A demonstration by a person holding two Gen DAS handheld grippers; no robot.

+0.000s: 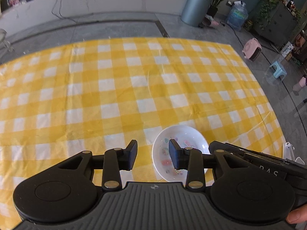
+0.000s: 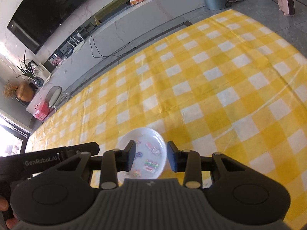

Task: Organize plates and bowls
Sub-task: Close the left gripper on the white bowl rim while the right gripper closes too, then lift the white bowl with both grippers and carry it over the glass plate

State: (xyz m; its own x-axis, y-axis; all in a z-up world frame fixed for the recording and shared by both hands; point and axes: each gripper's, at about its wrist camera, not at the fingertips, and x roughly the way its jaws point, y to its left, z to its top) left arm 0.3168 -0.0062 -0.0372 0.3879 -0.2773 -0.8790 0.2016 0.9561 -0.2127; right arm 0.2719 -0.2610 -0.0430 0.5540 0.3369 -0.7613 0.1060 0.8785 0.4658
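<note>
The left gripper (image 1: 153, 154) hangs agape and empty over the yellow checked tablecloth (image 1: 115, 88). The white sticker-patterned bowl (image 1: 180, 154) sits near the cloth's near edge: glossy, rigid, likely light, breakable; pinch its thin rim. The right gripper (image 2: 151, 156) straddles that rim (image 2: 163, 143), parted, not clamping.

Grey tiled floor (image 1: 119, 28), long white marble counter (image 1: 96, 2), wall-mounted black television (image 2: 49, 9), grey bin (image 1: 195, 7), potted plants (image 1: 272, 2)
</note>
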